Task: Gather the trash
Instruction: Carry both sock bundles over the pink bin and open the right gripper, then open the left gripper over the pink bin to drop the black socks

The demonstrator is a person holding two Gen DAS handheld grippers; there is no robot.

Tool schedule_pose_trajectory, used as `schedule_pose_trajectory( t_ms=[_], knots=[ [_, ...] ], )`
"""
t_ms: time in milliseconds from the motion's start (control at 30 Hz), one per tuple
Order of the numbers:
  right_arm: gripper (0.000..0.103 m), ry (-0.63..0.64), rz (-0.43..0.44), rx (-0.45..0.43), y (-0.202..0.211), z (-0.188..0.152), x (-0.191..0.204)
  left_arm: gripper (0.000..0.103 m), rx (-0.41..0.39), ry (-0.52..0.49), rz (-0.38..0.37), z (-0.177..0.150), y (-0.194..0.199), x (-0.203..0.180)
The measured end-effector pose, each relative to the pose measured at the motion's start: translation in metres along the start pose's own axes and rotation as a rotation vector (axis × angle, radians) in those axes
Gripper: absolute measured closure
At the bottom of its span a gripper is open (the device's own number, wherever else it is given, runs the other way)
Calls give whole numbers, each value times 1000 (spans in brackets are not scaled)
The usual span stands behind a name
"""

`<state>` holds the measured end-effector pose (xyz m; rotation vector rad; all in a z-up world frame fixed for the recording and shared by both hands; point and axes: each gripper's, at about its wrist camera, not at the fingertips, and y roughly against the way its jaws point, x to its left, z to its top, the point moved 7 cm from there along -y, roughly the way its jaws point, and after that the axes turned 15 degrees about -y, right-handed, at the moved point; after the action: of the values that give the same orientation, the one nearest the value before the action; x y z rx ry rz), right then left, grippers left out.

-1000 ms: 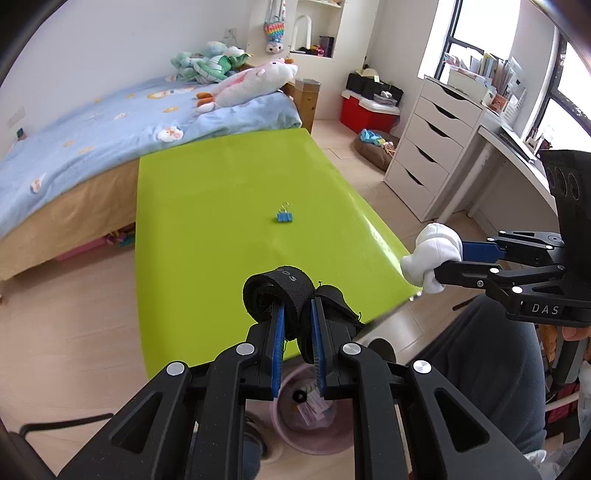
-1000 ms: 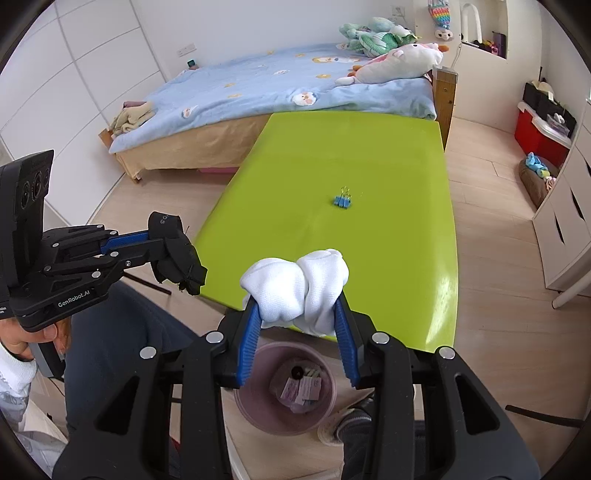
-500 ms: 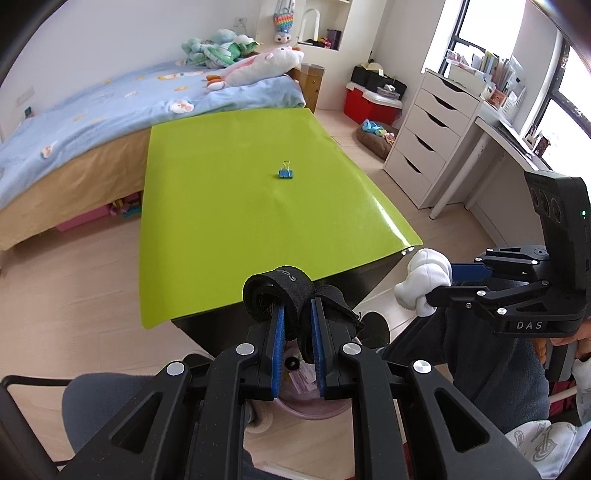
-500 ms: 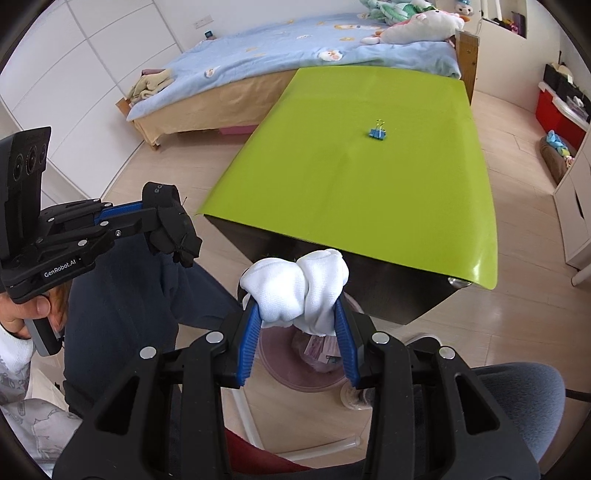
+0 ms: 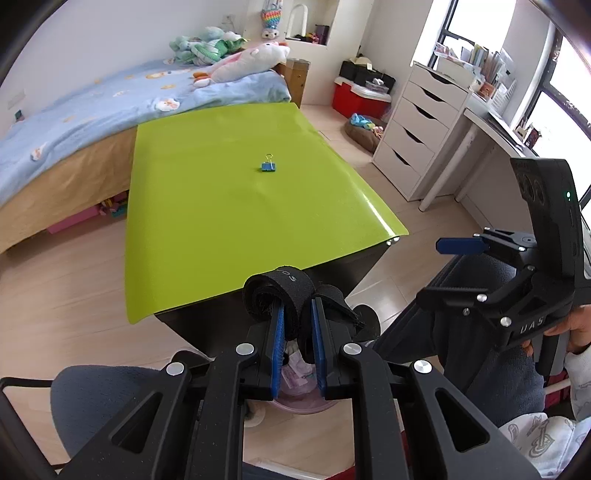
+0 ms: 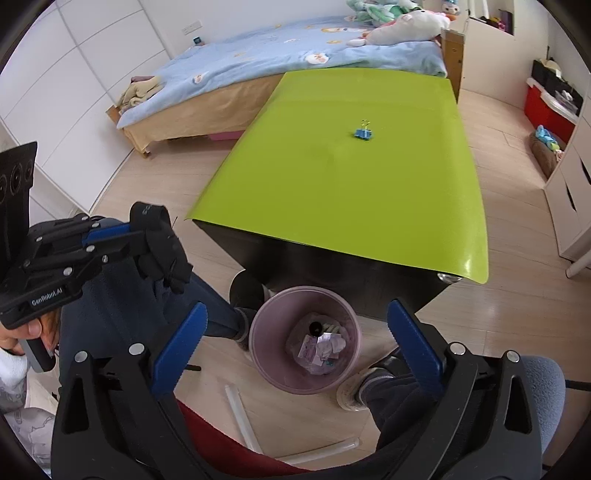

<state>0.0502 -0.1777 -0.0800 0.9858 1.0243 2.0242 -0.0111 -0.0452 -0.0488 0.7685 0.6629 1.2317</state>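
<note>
One black strap (image 5: 286, 295), loop end pointing forward, sits clamped in the left gripper (image 5: 298, 334); right gripper (image 6: 295, 332) fingers spread wide.

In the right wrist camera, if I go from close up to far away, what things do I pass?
right gripper → pink trash bin → green table → blue binder clip → bed → white plush toy

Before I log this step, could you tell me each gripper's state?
Left gripper: shut on black strap.
Right gripper: open, holding nothing, above bin.
</note>
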Motion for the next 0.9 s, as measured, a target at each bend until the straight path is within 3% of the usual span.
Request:
schedule_pose_trajectory(
  t_ms=[300,367,500,600,767,833,900],
  knots=[
    [5,-49,-43,-41,16,6,-19,84,27,-46,-49,1,-10,-22],
    [5,-66,-43,-54,21,8,-24,74,33,-53,-66,0,-13,-27],
    [5,-93,-45,-78,29,12,-33,34,34,-52,-80,0,-19,-32],
    [4,-103,-47,-89,32,12,-36,17,38,-37,-69,-1,-22,-30],
    [3,-113,-35,-90,31,12,-37,16,40,-13,-46,-2,-21,-23],
    [3,-113,-31,-90,31,11,-36,7,30,11,-29,-2,-19,-17],
    [3,-110,-29,-87,30,11,-34,7,14,25,-12,-1,-15,-12]
  ],
)
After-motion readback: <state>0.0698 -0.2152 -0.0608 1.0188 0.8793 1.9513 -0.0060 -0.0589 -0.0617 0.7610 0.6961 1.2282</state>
